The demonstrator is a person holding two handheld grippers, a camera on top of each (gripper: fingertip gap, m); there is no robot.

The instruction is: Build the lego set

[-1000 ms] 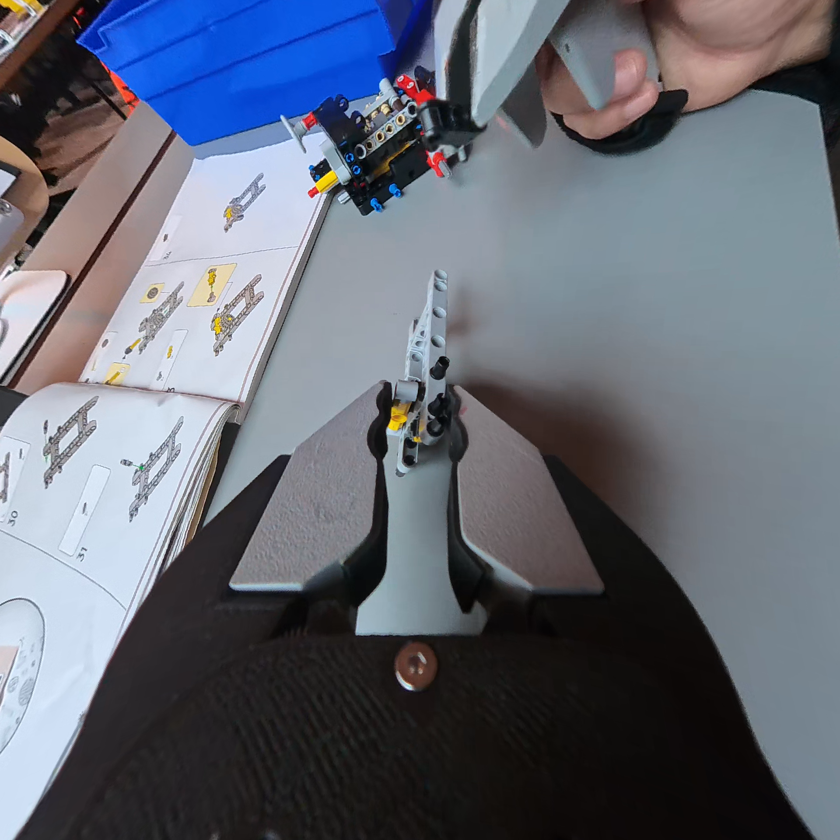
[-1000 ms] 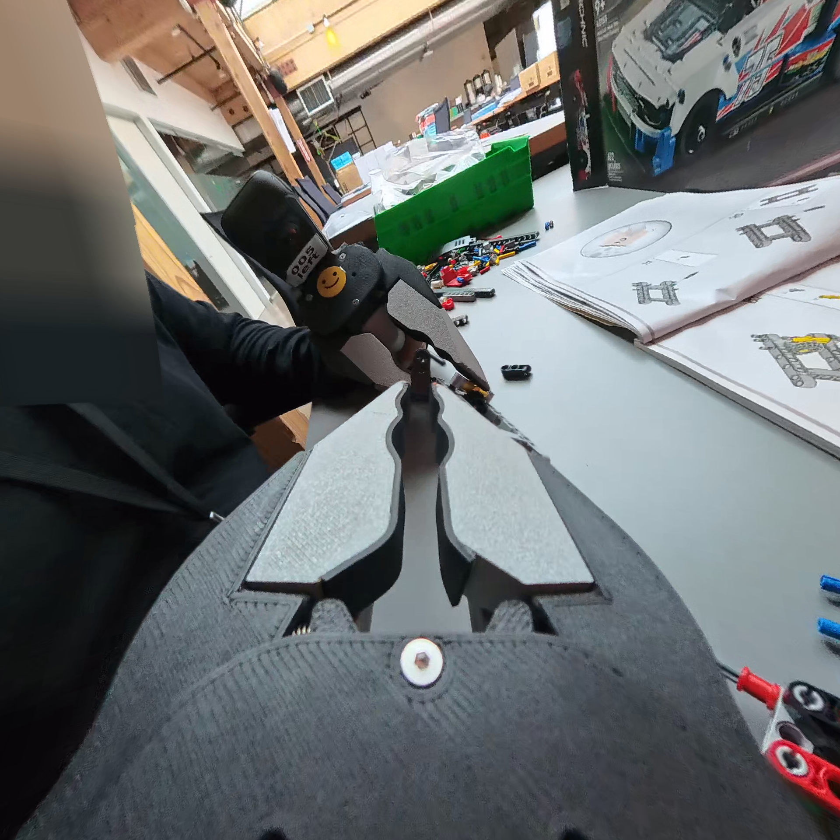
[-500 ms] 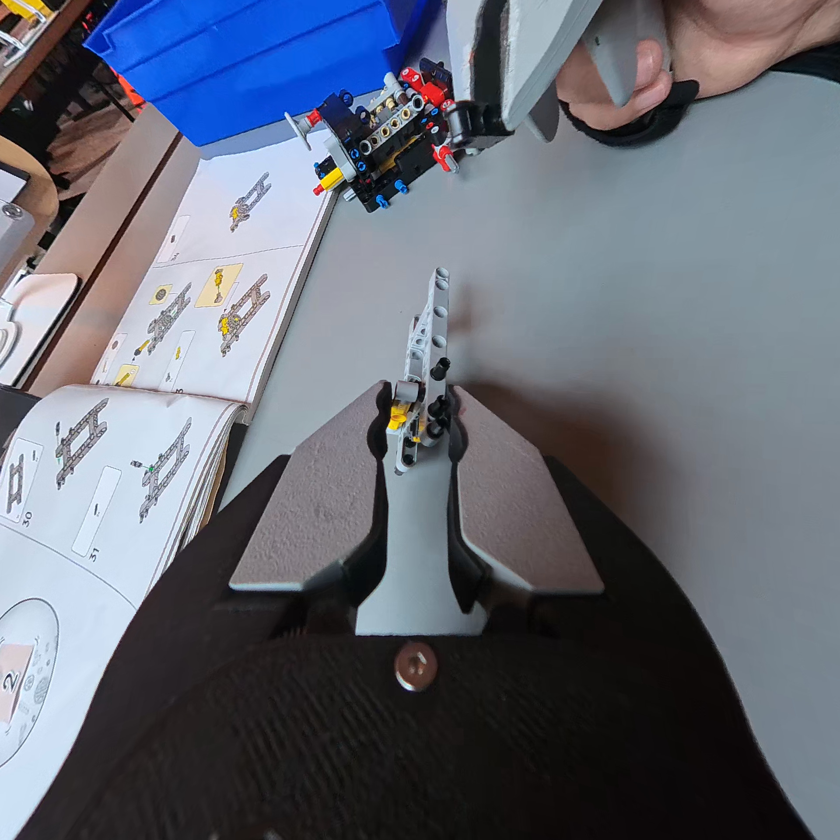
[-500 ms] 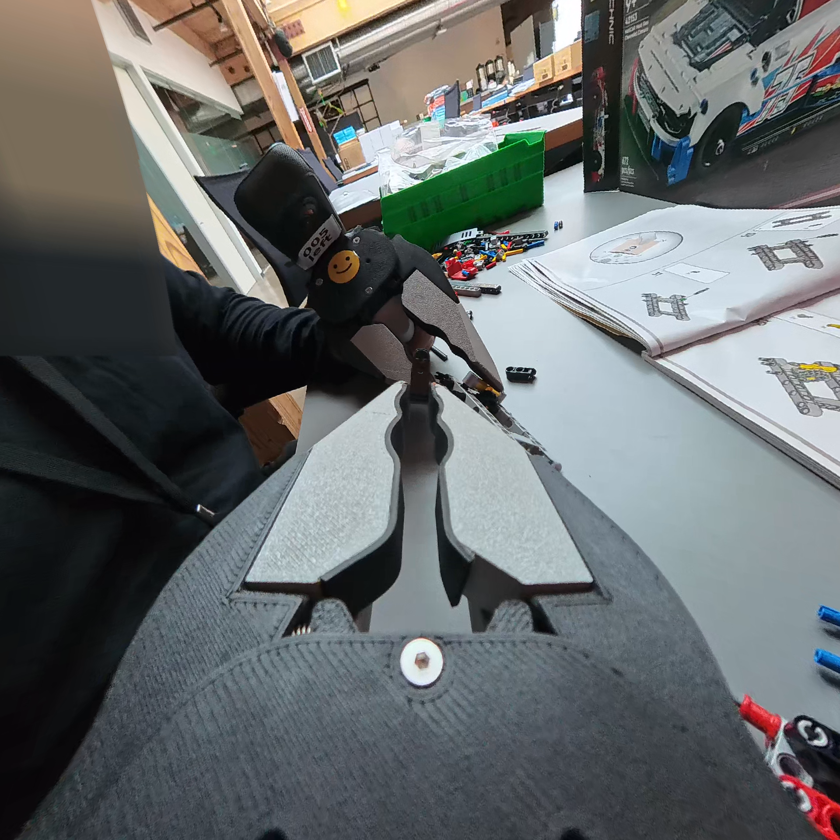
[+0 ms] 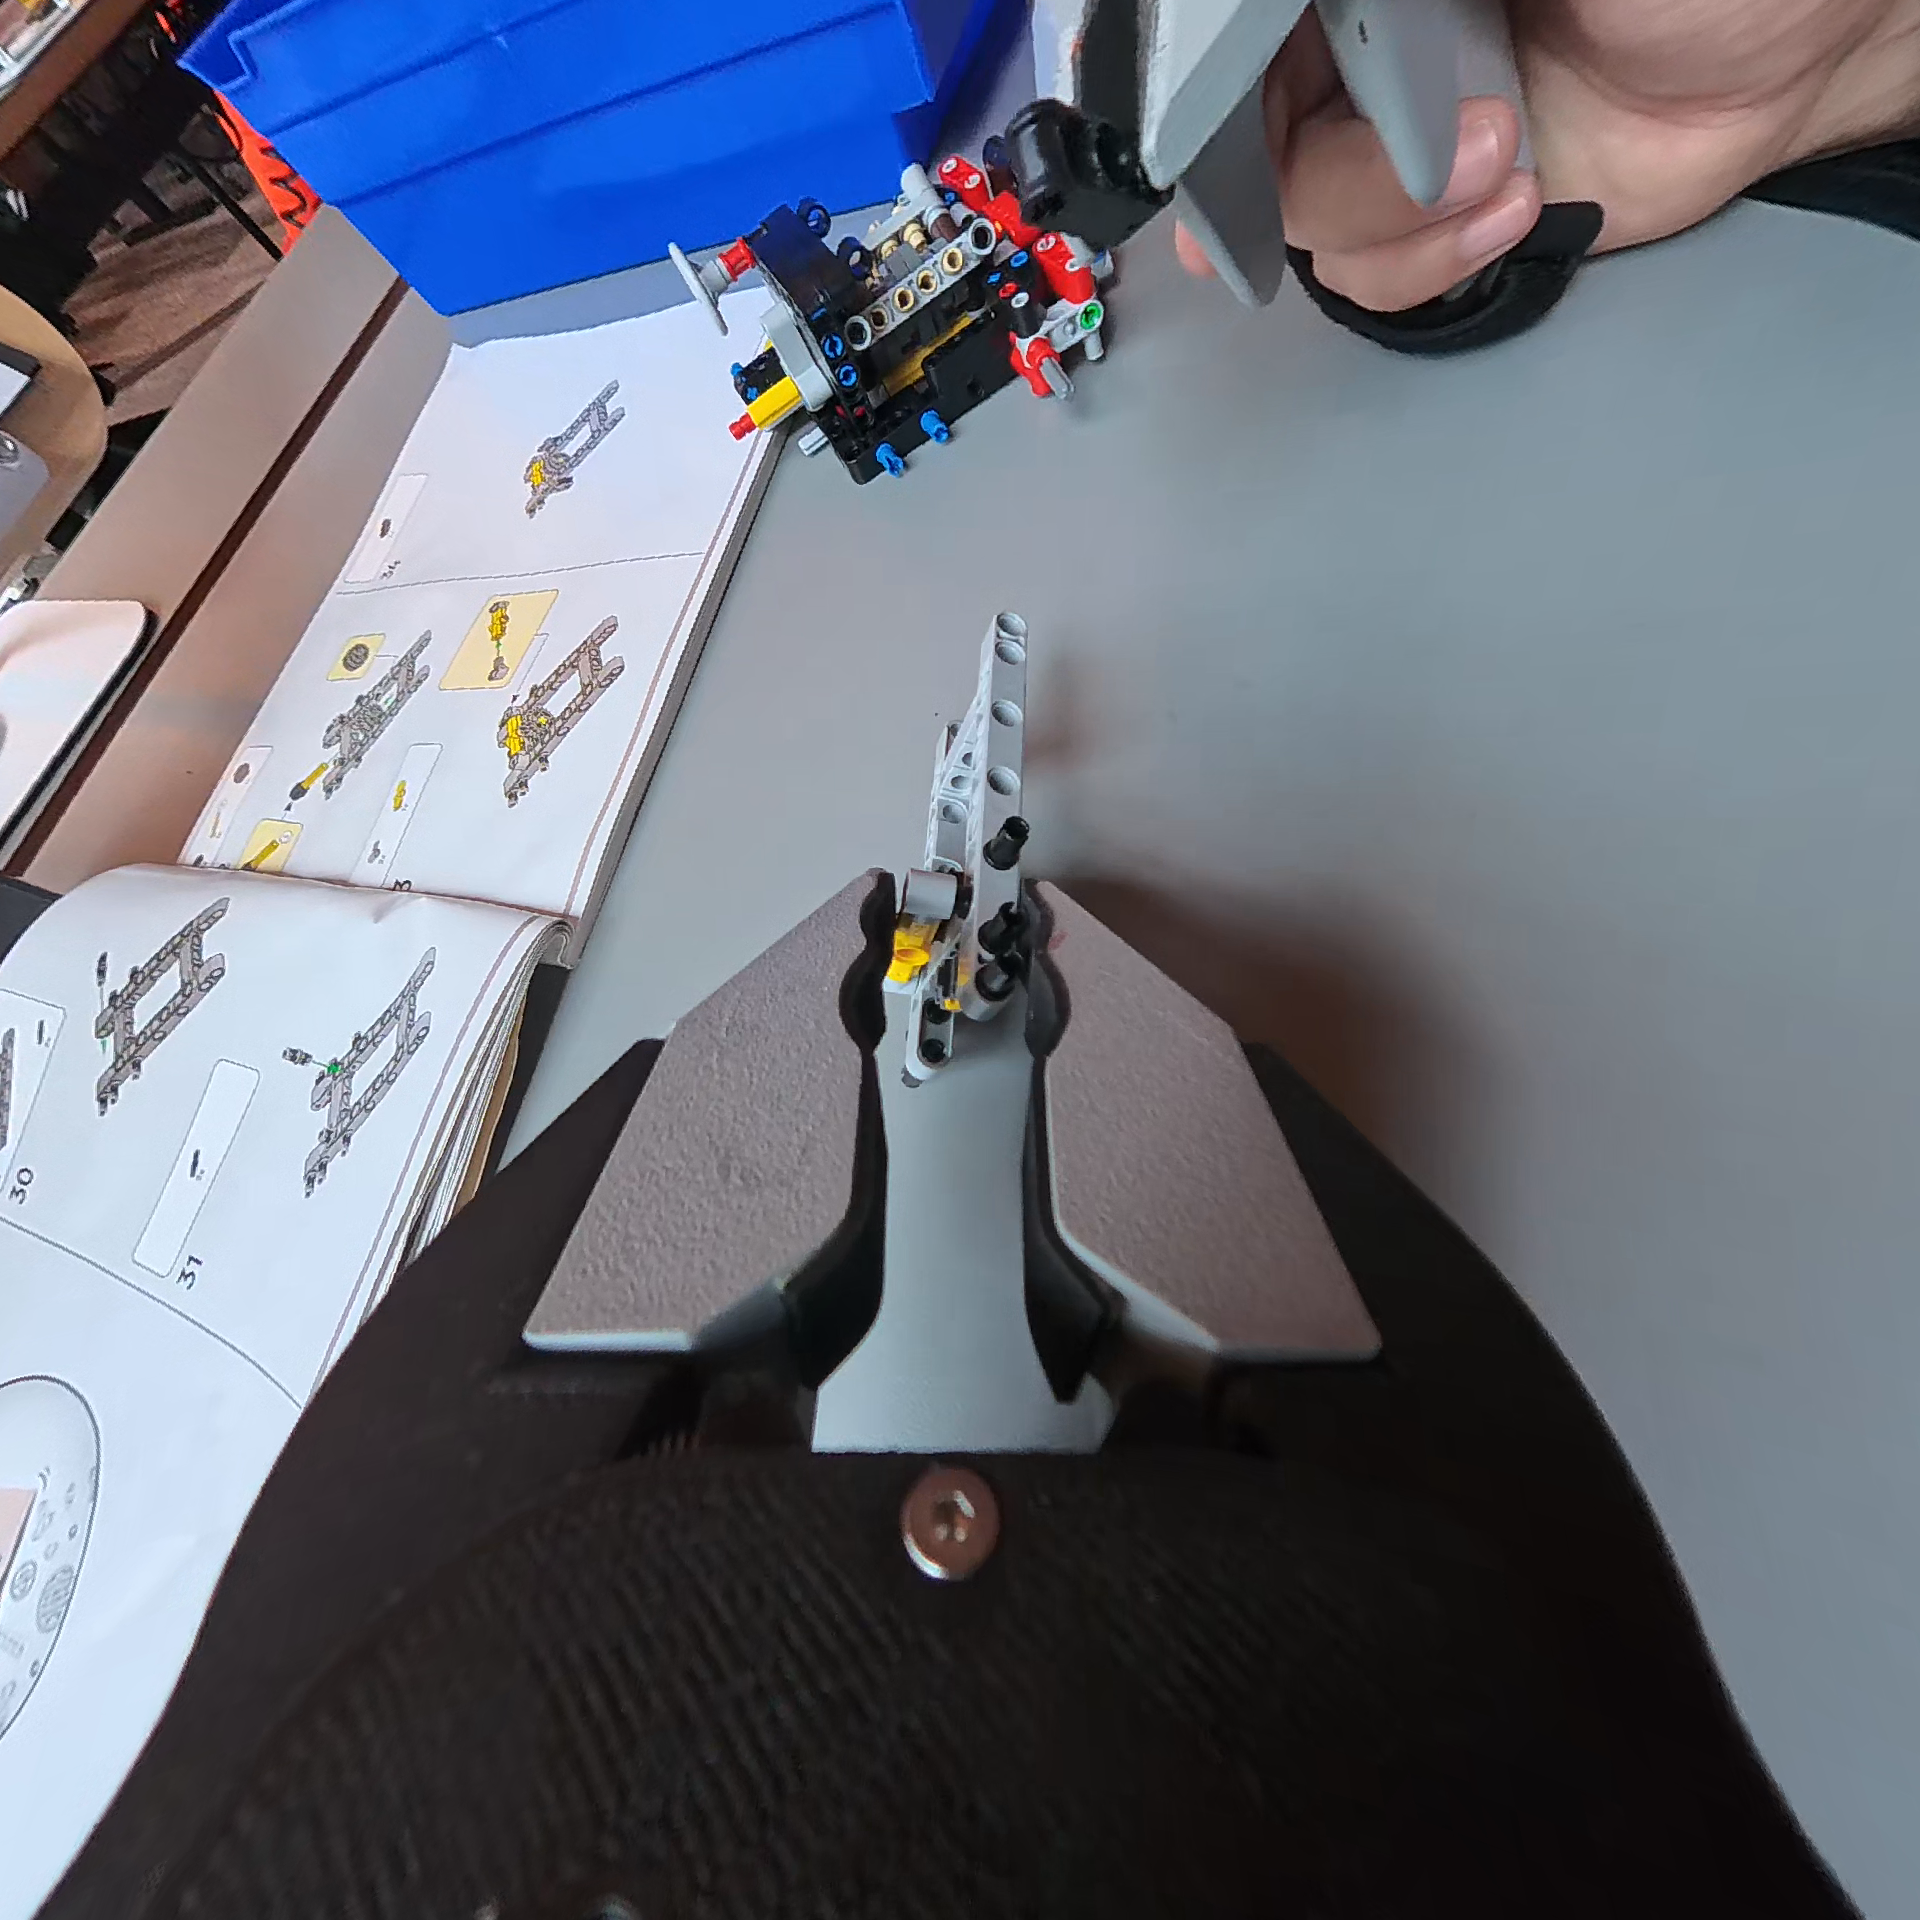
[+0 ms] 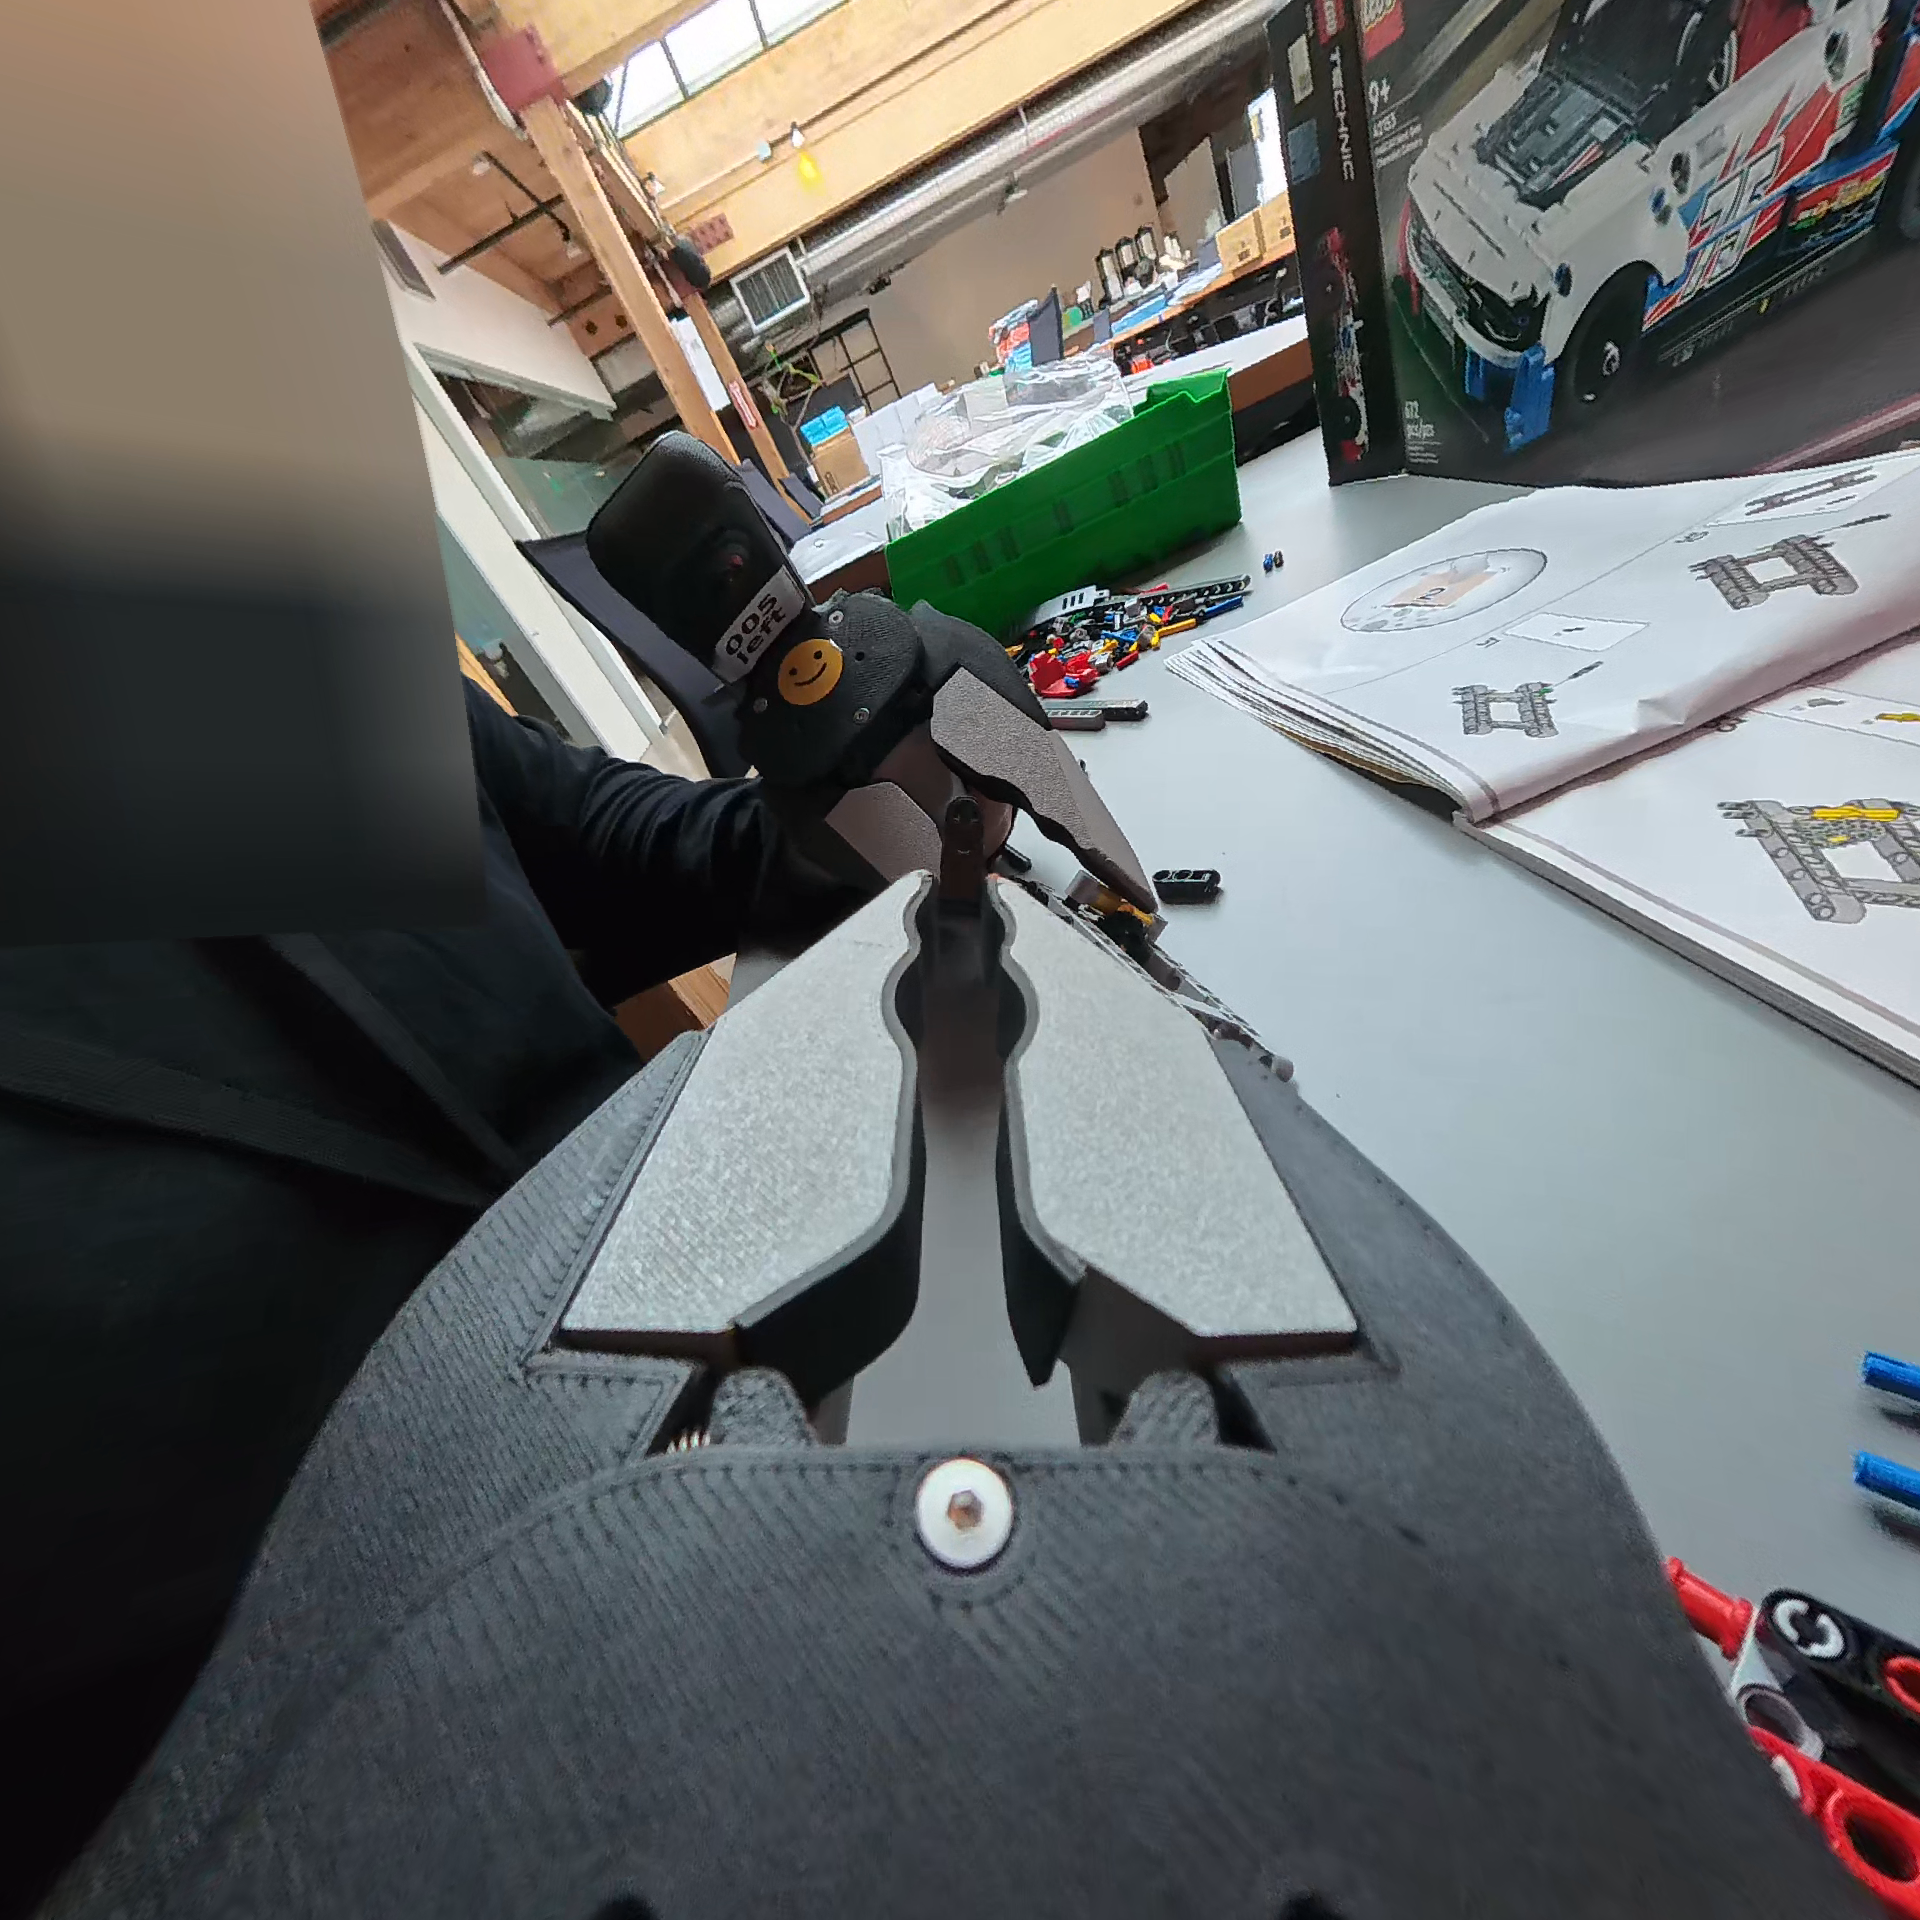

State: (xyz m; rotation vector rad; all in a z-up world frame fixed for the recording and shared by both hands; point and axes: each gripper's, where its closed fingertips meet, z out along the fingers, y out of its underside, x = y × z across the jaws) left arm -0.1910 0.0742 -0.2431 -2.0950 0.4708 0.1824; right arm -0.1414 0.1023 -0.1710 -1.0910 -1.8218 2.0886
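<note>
My left gripper is shut on a grey beam frame with black pins and a yellow piece; the frame points away over the grey table. My right gripper is shut on a small black connector piece. In the left wrist view the right gripper holds that black piece just above the black, grey and red chassis assembly at the far side. In the right wrist view the left gripper shows straight ahead.
An open instruction booklet lies left of the frame. A blue bin stands behind the chassis. In the right wrist view there are a green bin, loose pieces, a set box, a black piece on the table. Across from one pair of fingers to the other is roughly 10 cm.
The right gripper with its black piece has lifted and drawn back a little from the chassis. The left gripper still holds the grey frame in the same place.
</note>
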